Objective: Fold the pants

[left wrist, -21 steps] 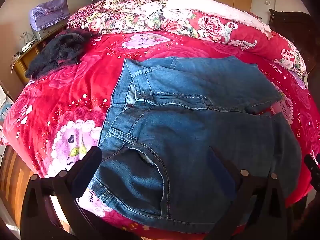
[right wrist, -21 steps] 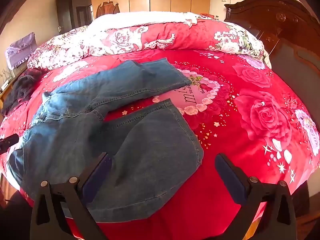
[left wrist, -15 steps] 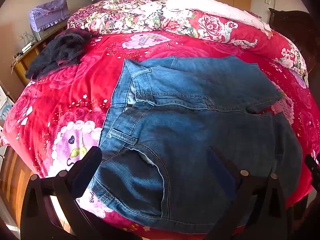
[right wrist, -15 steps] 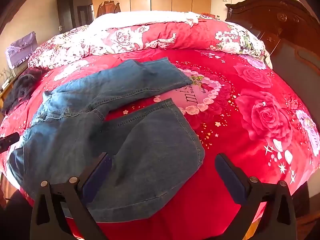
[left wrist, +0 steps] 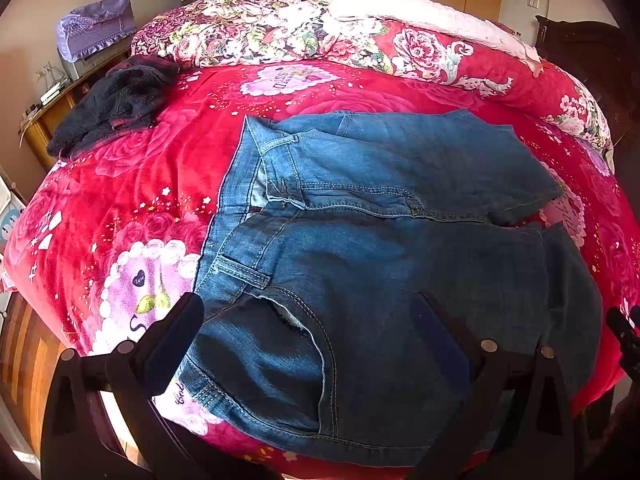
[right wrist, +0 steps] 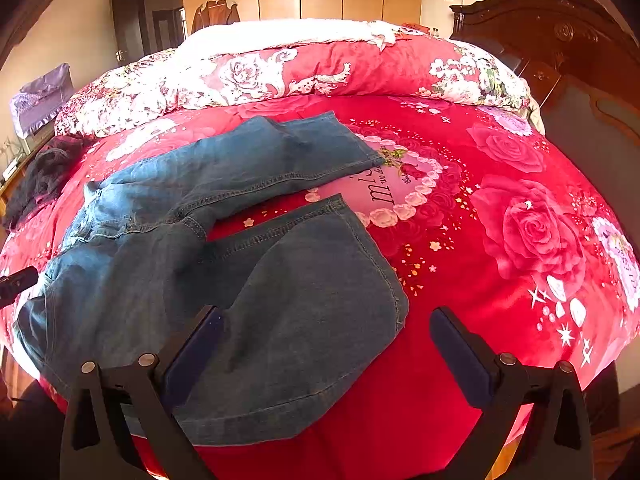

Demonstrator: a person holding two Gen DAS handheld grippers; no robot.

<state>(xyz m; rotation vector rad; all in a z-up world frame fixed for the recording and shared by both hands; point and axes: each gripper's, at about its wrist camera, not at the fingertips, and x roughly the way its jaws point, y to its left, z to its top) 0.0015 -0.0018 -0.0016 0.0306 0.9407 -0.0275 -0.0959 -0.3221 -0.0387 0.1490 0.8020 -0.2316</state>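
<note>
While no real container shows, the bed's red floral blanket carries everything: blue jeans spread flat on it, legs apart in a V, waistband toward the blanket's left edge, hems pointing toward the dark wooden headboard. Dark knit garment lies on the blanket too, well apart from the jeans, past the waistband near the far left corner. Rolled floral quilt with a white fleece layer runs along the blanket's far edge, beyond the far leg. Purple covered box sits on a wooden side table beyond the blanket's left edge. Left gripper spread wide, holding nothing; it hovers at the near edge of the blanket over the waist and front pocket, left finger beside the waistband corner, right finger over the near leg's thigh; contact with the denim cannot be told. Right gripper also wide open, empty; its left finger sits over the near leg's cloth, its right finger over bare red blanket just past the hem, so the near hem falls between the jaws. Whether the left finger touches the denim is unclear. Far leg lies further in on the blanket, its hem beside the pink heart print.
</note>
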